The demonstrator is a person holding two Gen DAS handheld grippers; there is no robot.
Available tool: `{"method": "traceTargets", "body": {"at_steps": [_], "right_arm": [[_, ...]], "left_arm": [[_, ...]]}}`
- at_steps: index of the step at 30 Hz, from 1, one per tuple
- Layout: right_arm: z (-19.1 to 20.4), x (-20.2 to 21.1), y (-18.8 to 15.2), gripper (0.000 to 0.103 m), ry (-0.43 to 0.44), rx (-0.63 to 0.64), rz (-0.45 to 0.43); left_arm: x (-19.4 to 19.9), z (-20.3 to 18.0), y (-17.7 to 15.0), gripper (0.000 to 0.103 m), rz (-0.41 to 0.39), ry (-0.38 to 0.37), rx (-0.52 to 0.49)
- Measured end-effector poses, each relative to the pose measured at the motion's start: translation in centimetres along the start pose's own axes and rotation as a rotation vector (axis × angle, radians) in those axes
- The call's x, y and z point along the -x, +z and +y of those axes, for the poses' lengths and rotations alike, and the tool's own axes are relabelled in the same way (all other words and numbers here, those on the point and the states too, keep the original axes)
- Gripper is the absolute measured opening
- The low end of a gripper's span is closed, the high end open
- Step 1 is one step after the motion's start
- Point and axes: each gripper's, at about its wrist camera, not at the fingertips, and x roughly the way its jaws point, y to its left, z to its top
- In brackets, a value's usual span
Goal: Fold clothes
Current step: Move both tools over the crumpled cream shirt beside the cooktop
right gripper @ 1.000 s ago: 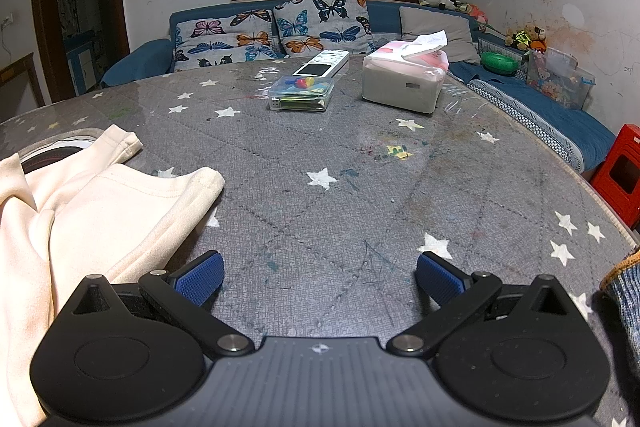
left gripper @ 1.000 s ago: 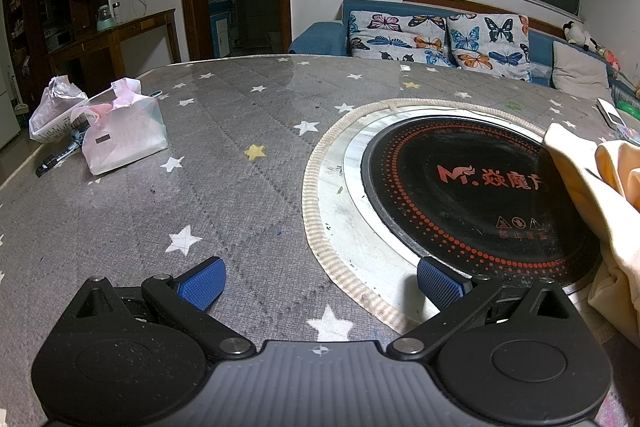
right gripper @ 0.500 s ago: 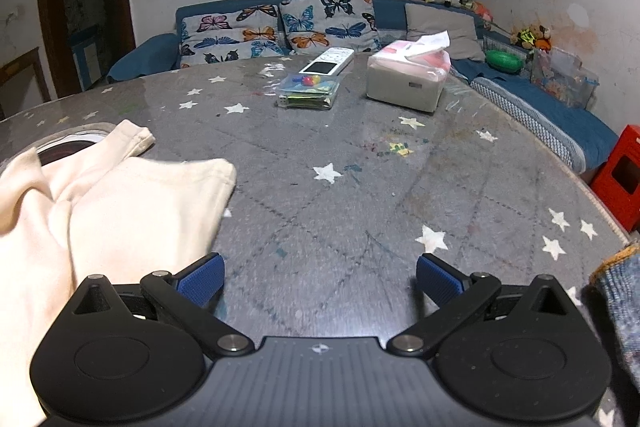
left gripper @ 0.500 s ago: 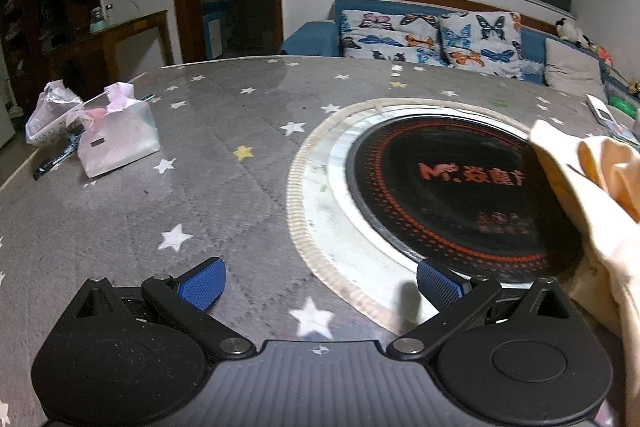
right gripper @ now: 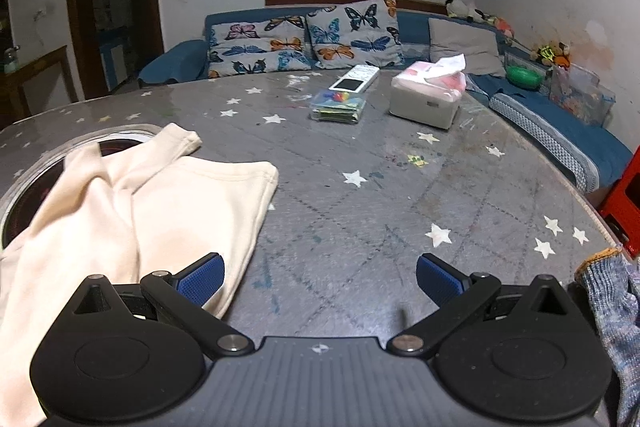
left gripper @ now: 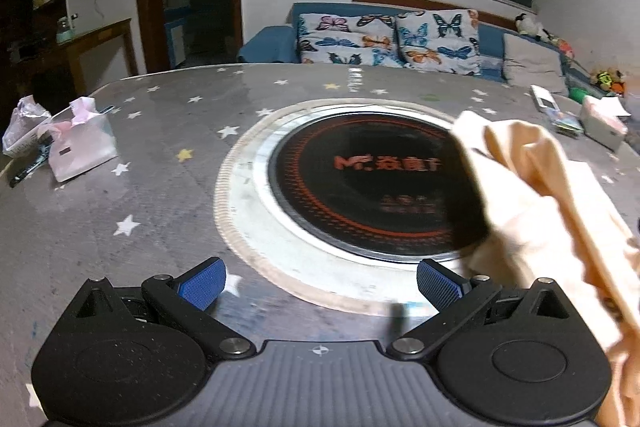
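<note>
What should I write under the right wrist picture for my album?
The open right tool hovers over a starry grey table, its left finger above a crumpled cream garment.

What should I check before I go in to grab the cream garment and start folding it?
1. Left tongs open with nothing between them: ok.
2. Right tongs open with nothing between them: ok.
3. Cream garment flat: not ok, bunched and creased, partly draped over the round black cooktop.
4. An edge within reach: ok, the hem lies under the right tongs' left pad.
5. Bare table beside the garment to spread it on: ok; tissue box and clear plastic case sit at the far side.
6. Cooktop off: cannot tell.
</note>
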Motion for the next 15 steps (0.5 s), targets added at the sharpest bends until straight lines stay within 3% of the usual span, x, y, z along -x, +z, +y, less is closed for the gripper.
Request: {"method": "traceTargets", "body": {"at_steps": [15], "right_arm": [[1.0,3.2,-1.3,0.103,0.049,0.020,-0.021]], "left_arm": [[2.9,-3.2,-0.5,0.103,-0.028,-0.086,-0.045]]}}
